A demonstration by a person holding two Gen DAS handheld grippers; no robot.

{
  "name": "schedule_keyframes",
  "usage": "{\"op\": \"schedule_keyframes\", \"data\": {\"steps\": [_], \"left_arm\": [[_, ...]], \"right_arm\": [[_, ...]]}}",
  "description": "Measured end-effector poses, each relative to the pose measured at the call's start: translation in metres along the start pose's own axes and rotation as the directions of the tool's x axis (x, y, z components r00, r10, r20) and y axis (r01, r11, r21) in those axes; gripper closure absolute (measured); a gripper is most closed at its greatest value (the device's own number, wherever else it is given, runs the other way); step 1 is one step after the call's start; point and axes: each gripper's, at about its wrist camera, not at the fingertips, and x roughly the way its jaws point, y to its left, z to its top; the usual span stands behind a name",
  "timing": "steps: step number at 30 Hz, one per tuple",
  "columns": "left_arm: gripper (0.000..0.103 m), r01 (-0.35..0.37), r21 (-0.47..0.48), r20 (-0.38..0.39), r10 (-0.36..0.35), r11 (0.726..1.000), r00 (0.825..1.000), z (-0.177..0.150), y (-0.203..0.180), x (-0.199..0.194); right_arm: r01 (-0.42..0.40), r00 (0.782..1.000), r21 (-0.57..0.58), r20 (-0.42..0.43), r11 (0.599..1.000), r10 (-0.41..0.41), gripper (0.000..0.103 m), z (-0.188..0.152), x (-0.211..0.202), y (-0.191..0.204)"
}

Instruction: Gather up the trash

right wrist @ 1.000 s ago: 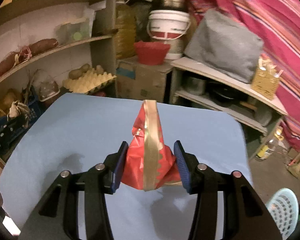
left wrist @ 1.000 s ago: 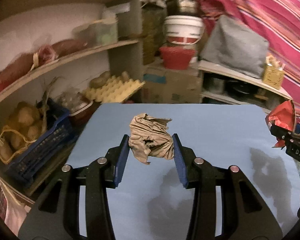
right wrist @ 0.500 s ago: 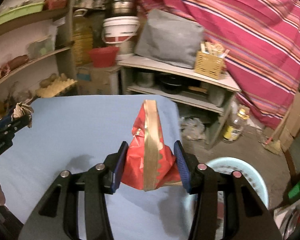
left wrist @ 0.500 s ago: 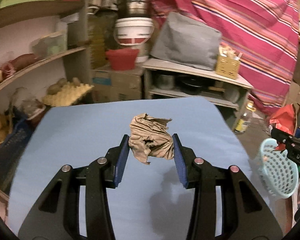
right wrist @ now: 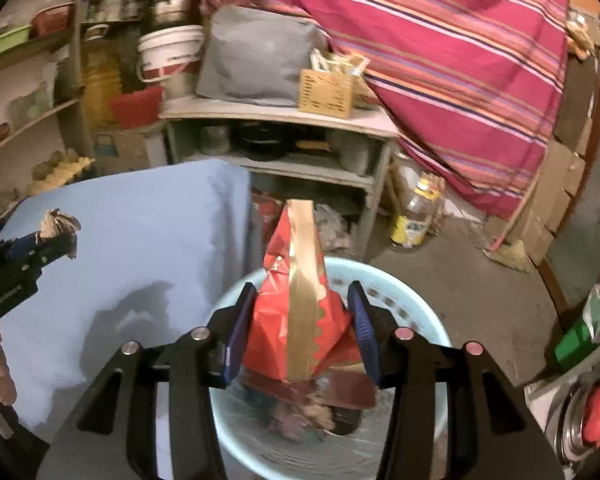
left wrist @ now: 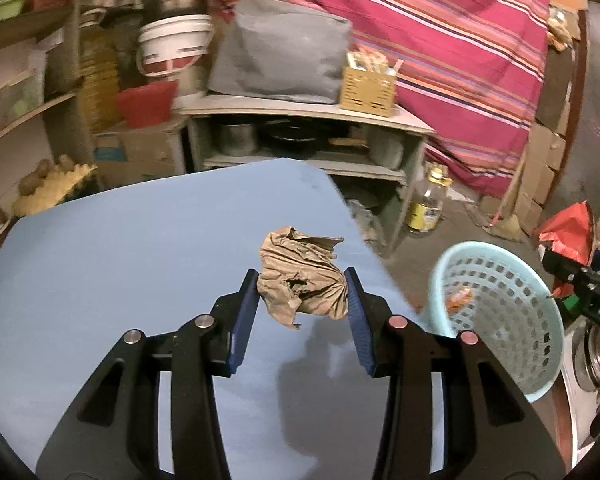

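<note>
My left gripper (left wrist: 302,300) is shut on a crumpled brown paper ball (left wrist: 302,276) and holds it above the right part of the blue table (left wrist: 120,260). My right gripper (right wrist: 300,328) is shut on a red and gold wrapper (right wrist: 298,300) and holds it right over the light blue basket (right wrist: 420,312), which has other trash inside. The basket (left wrist: 500,312) stands on the floor beside the table's right edge. In the left wrist view the right gripper (left wrist: 580,276) shows at the far right with the red wrapper (left wrist: 568,232). The left gripper with its paper (right wrist: 56,224) shows at the left of the right wrist view.
A grey shelf unit (left wrist: 300,120) with pots stands behind the table. A yellow-capped bottle (left wrist: 426,204) stands on the floor by it. A striped red cloth (left wrist: 440,40) hangs at the back. Cardboard boxes (left wrist: 540,176) are stacked at the right. Shelves with food are at the left.
Both grippers have swung to the right with their loads. The basket has come into view, and the right gripper now hangs over it.
</note>
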Motion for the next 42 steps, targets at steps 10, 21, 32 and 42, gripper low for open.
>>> {"op": "schedule_keyframes", "data": {"steps": [10,21,32,42], "left_arm": [[0.061,0.119,0.084,-0.03,-0.117,0.989,0.993,0.0,-0.098,0.028],[0.02,0.161,0.141,-0.051,-0.155,0.977,0.986,-0.003,-0.15,0.039],[0.005,0.077,0.088,-0.013,-0.076,0.993,0.997,0.003,-0.122,0.03],[0.005,-0.009,0.065,0.026,0.008,0.998,1.0,0.004,-0.09,0.011]], "right_arm": [[0.033,0.999,0.075,-0.041,0.997,-0.03,0.056,-0.016,0.022,-0.058],[0.036,0.997,0.117,-0.068,0.992,-0.028,0.056,-0.027,0.039,-0.079],[0.041,0.998,0.122,-0.05,0.992,-0.035,0.055,-0.025,0.038,-0.075],[0.049,0.998,0.136,-0.031,0.99,-0.045,0.023,-0.028,0.038,-0.063]]}}
